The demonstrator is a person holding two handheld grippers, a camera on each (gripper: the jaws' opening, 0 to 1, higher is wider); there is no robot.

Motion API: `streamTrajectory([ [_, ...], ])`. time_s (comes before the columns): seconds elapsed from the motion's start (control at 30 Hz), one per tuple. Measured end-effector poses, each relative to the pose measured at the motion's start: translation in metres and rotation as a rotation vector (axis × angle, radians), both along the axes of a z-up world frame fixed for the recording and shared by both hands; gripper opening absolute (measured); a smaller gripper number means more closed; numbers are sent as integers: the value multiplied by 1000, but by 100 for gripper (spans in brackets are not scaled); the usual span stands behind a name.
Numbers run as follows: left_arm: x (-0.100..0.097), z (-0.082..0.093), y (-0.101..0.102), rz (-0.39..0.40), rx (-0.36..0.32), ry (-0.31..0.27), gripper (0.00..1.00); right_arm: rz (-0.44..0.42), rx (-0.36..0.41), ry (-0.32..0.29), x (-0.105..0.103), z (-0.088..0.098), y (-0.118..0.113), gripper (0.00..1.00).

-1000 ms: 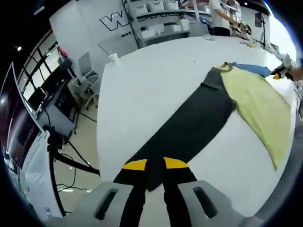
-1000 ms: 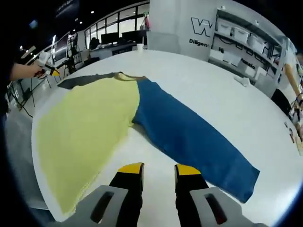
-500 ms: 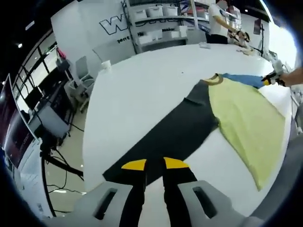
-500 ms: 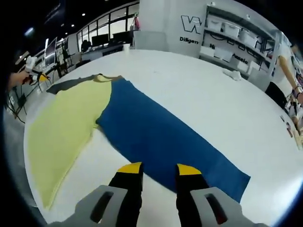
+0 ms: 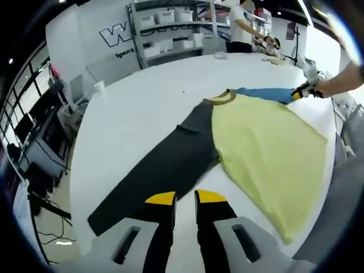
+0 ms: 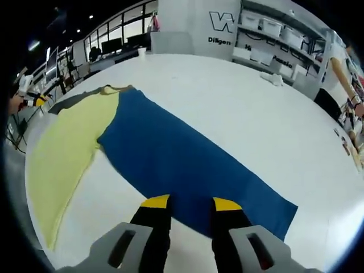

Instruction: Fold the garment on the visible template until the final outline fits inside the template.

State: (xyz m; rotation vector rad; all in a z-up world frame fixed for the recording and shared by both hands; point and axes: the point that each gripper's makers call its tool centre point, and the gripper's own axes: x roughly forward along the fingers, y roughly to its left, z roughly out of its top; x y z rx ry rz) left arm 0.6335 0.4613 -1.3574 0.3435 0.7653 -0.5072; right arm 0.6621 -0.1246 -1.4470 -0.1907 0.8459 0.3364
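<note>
Flat on table point(image 6: 273, 108) — garment point(image 6: 170, 159), unfolded

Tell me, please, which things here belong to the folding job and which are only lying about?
For the job:
- garment, spread flat
- its dark sleeve
- its blue sleeve
- left gripper
- right gripper

Lying about:
- white table
- white cup
- shelves with bins

White round table point(image 5: 142, 108) in an open workshop. Behind it, a white wall w/ black lettering point(image 5: 122, 35) (partly cut off) and shelves point(image 6: 267, 31) holding white bins. A white cup point(image 5: 100, 87) sits near the table's far edge. A person point(image 5: 238, 23) in a white top stands by the shelves. Desks w/ monitors point(image 6: 122, 45) line the windows.
</note>
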Motion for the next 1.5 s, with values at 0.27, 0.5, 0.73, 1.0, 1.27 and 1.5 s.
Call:
streamTrajectory([
  [0.27,-20,-13,-49,-128,-35,36,20,-13,-9,1,-9,4,-3,18],
  [0.5,-58,-33,-81,-226,-36,88,23,-28,-16,5,-19,8,-6,18],
  [0.73,-92,-55,-86,-256,-14,152,24,-56,-12,9,-26,9,-10,18],
  [1.0,-99,-56,-90,-257,-24,151,24,-165,32,-45,-28,22,-36,19],
  [1.27,-94,-52,-95,-242,-53,137,27,-290,29,-57,-47,23,-78,19],
  [1.5,-94,-49,-99,-238,-65,132,32,-398,39,-53,-64,21,-104,19],
])
